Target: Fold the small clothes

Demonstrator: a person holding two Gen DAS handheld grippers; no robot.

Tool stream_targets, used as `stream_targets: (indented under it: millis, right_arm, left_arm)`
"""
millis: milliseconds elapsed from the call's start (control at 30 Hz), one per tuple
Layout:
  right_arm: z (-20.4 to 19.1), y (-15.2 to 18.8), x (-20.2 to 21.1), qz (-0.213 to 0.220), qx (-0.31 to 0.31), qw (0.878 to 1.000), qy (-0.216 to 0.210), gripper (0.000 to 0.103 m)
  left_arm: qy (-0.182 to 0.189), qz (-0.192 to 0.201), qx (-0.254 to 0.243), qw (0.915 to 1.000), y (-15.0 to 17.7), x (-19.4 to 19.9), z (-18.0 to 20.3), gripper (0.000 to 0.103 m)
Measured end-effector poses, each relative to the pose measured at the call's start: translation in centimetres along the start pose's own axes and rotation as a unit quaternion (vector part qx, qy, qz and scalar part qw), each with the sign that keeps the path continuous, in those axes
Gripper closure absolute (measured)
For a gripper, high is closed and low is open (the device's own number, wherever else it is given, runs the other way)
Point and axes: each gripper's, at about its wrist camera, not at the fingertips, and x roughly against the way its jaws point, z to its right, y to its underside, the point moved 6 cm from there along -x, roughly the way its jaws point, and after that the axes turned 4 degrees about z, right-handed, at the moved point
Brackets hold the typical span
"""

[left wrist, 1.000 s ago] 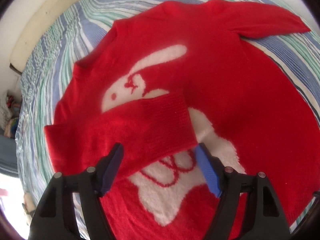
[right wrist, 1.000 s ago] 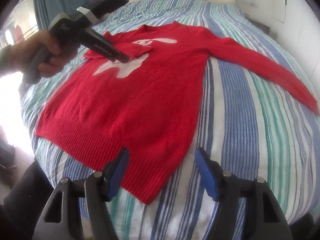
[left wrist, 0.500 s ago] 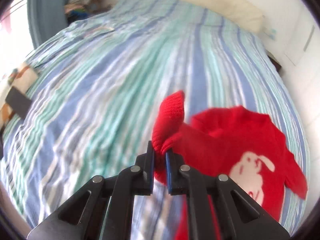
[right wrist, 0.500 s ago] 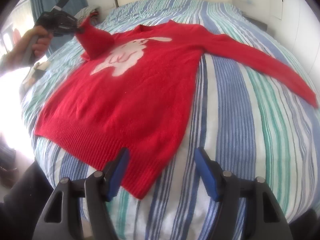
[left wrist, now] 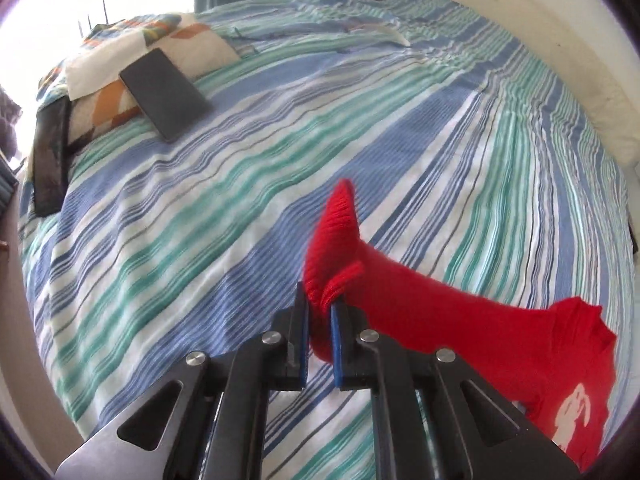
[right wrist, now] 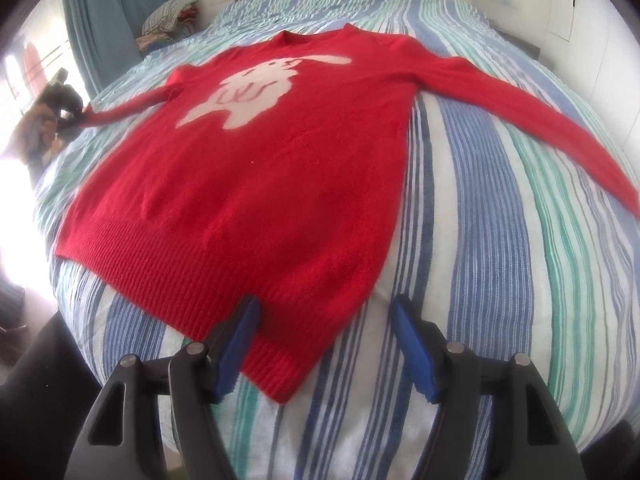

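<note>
The red sweater [right wrist: 256, 184] lay face up across the striped bed [right wrist: 500, 264], filling the middle of the right wrist view, its white rabbit design [right wrist: 256, 92] toward the top centre and its ribbed hem [right wrist: 192, 292] running down to the lower centre of the frame. One sleeve [right wrist: 520, 112] stretched flat toward the right edge of that view, while the other sleeve [right wrist: 132, 106] ran out to the left edge, pulled into a straight line. There the left claw [right wrist: 76, 118], small and dark in a person's hand [right wrist: 38, 128] against the window glare, was closed on the cuff. Seen from the left wrist, the left claw [left wrist: 318, 320] had its blue pads pressed onto the bunched cuff [left wrist: 336, 240], the ribbed end standing up above the jaws in the centre of the frame, and the sleeve trailed off to the lower right toward the sweater's body. The right claw [right wrist: 324, 344] sat at the bottom of its own view with its blue pads [right wrist: 236, 344] spread wide, gripping nothing, the left pad over the hem's corner and the right one over bare bedding. Farther out, in the upper left of the left wrist view, a dark phone [left wrist: 164, 94] rested on a patterned pillow [left wrist: 152, 48], and a pile of clothes [right wrist: 168, 20] sat by the blue curtain [right wrist: 116, 12] in the upper left of the right wrist view.
</note>
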Motion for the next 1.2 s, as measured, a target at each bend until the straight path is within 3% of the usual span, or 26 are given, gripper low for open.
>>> stream_targets:
  millis: [100, 367, 467, 567, 600, 633, 767, 967, 1100, 1133, 1200]
  right_arm:
    - [0.0, 0.1, 0.0, 0.001, 0.003, 1.0, 0.004, 0.035]
    - [-0.1, 0.1, -0.4, -0.001, 0.006, 1.0, 0.009, 0.033]
    - [-0.1, 0.2, -0.5, -0.002, 0.01, 1.0, 0.01, 0.033]
    - [-0.1, 0.1, -0.6, -0.003, 0.01, 1.0, 0.012, 0.032]
    - [-0.1, 0.1, -0.6, -0.003, 0.009, 1.0, 0.012, 0.032]
    - [-0.1, 0.1, -0.6, -0.002, 0.009, 1.0, 0.013, 0.032]
    - [-0.2, 0.1, -0.6, 0.0, 0.005, 1.0, 0.012, 0.03]
    - [-0.3, 0.0, -0.8, 0.0, 0.004, 1.0, 0.011, 0.026]
    - [-0.4, 0.0, -0.9, -0.001, 0.009, 1.0, 0.011, 0.026]
    - [-0.4, 0.0, -0.9, -0.002, 0.011, 1.0, 0.011, 0.026]
    - [-0.5, 0.0, -0.9, -0.003, 0.012, 1.0, 0.012, 0.026]
  left_arm:
    - [0.004, 0.005, 0.011, 0.9999, -0.6, 0.4, -1.0, 0.096]
    - [-0.061, -0.062, 0.002, 0.9962, 3.8, -4.9, -3.6, 0.096]
    - [-0.063, -0.069, 0.006, 0.9956, 4.0, -5.3, -3.6, 0.094]
    - [-0.059, -0.062, 0.025, 0.996, 2.8, -3.9, -4.4, 0.064]
    - [-0.056, -0.048, 0.028, 0.9969, 2.4, -3.0, -4.9, 0.043]
    - [-0.05, -0.03, 0.029, 0.9978, 1.9, -2.0, -5.2, 0.035]
    - [-0.011, 0.009, 0.0, 0.9999, 1.8, 1.2, -4.5, 0.034]
    - [0.029, 0.001, -0.09, 0.9956, 3.6, 1.1, 1.8, 0.028]
    - [0.024, -0.009, -0.08, 0.9965, 3.8, -0.6, 2.4, 0.022]
    - [0.013, -0.019, -0.071, 0.9972, 3.9, -1.5, 1.5, 0.016]
    - [-0.03, -0.057, -0.056, 0.9963, 4.9, -3.5, -1.2, 0.015]
